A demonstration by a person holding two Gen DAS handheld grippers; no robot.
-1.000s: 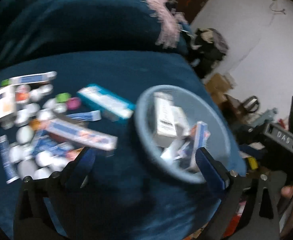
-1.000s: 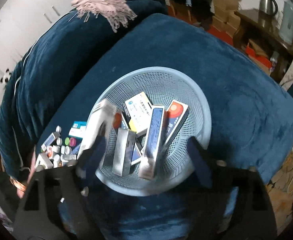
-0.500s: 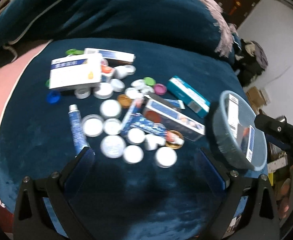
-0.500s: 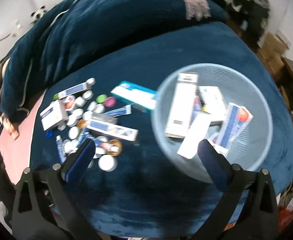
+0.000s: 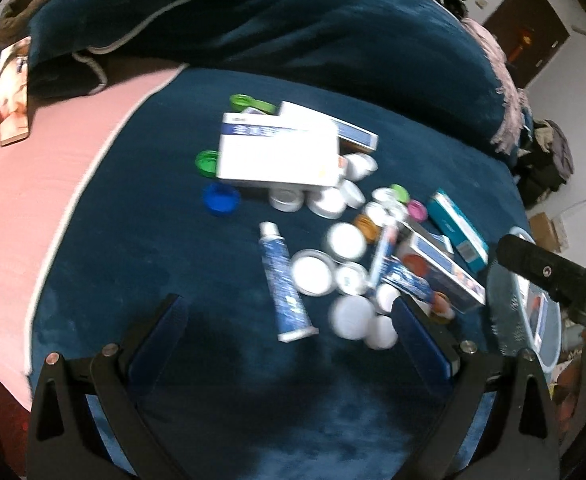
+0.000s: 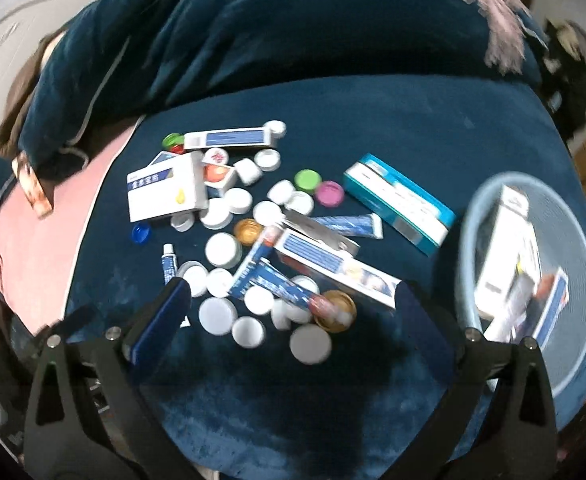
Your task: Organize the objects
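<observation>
A heap of medicine boxes, ointment tubes and small round jars and caps lies on a dark blue plush cover. A big white and blue box (image 5: pixel 277 154) (image 6: pixel 165 192) sits at the heap's far left. A blue tube (image 5: pixel 283 282) lies nearest my left gripper (image 5: pixel 289 328), which is open and empty above the cover. A teal box (image 6: pixel 399 202) (image 5: pixel 459 230) lies near the light blue mesh basket (image 6: pixel 469 240) (image 5: pixel 501 316) that holds several boxes. My right gripper (image 6: pixel 291 308) is open and empty over the jars.
A rolled dark blue blanket (image 5: pixel 293 28) runs along the back. A pink sheet (image 5: pixel 33 200) lies left of the cover, with a small picture card (image 5: pixel 13 92) on it. The other gripper's black body (image 5: pixel 553 276) shows at the right of the left wrist view.
Both views swung left, from the basket to the heap of boxes and jars. The basket moved to the right edge in both views. Both grippers stayed open and empty.
</observation>
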